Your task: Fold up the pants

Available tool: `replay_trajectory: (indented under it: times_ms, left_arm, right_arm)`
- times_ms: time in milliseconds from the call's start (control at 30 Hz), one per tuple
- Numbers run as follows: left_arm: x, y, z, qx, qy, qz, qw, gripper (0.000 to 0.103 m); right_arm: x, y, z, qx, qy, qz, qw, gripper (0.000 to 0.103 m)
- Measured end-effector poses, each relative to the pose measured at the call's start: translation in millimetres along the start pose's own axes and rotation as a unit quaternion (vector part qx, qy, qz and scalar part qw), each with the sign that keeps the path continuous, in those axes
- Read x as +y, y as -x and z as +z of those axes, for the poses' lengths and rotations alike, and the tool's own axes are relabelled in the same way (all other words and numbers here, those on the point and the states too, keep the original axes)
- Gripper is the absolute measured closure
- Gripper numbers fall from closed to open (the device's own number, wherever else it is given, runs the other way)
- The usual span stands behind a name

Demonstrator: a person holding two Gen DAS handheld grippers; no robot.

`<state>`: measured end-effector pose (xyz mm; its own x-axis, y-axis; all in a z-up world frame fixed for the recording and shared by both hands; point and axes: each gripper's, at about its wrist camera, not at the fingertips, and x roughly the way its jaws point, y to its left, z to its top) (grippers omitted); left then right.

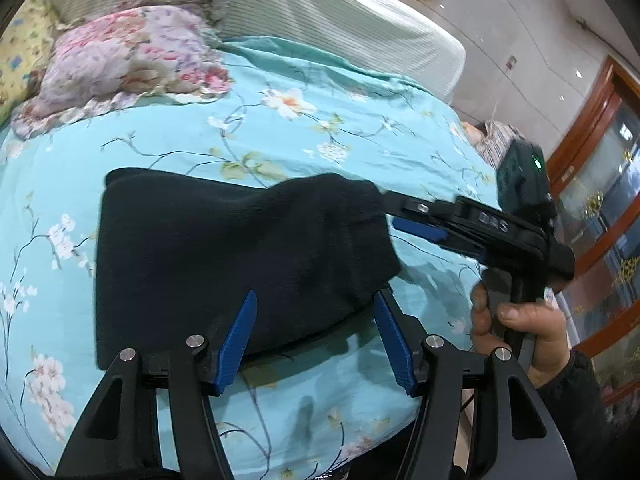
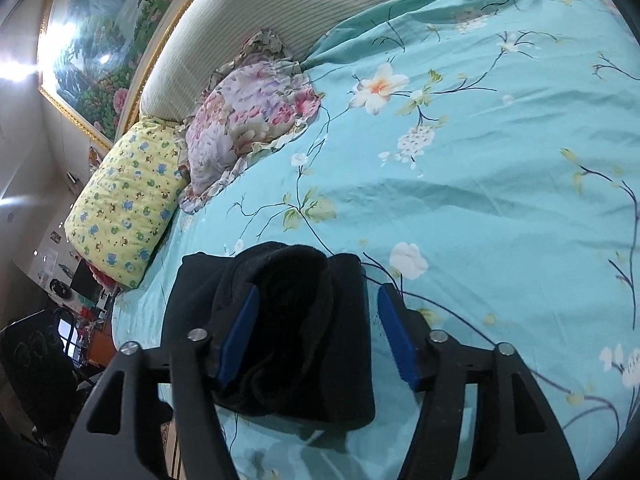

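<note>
Lying folded: dark pants (image 1: 240,256) on bedspread (image 1: 320,128)

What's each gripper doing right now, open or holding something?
Left gripper: open, holding nothing; black pants between its jaws.
Right gripper: open, pants unclamped.

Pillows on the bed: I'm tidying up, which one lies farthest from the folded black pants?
The yellow cartoon-print pillow, at the bed's edge beyond the pink-and-purple floral pillow, which lies between it and the black pants.
</note>
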<state>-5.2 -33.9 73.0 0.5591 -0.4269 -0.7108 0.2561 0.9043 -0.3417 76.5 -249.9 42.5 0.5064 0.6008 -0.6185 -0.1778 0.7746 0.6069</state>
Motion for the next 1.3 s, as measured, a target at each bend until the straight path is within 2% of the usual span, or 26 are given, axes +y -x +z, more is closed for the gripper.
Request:
replay_trajectory:
  times_ms: [100,200,333,667,1300]
  left_arm:
    - [10.2,8.1,0.4,-0.01,0.012,0.008,0.9998,0.041]
    - [20.5,15.2,2.0,-0.018,0.025,0.014,0.9995,0.041]
    - [34.5,20.9,5.0,-0.026,0.04,0.021,0.9986,0.041]
    - [62.6,25.9,5.6,-0.033,0.075,0.032,0.9961,0.038]
    - [109.8,4.5,4.5,-0.016,0.14,0.03,0.9896,0.035]
  right_arm:
    - [0.4,5.4,-3.6,-0.005,-0.007,0.003,1.0,0.035]
    - [4.0,9.8,-6.5,-0.009,-0.01,0.014,1.0,0.027]
    - [18.3,12.2,-10.1,-0.011,0.008,0.015,1.0,0.022]
    - [37.2,-1.1,-20.3,0.01,0.038,0.002,0.999,0.021]
    - [32.3,-22.4,-30.6,0.038,0.024,-0.019,0.999,0.02]
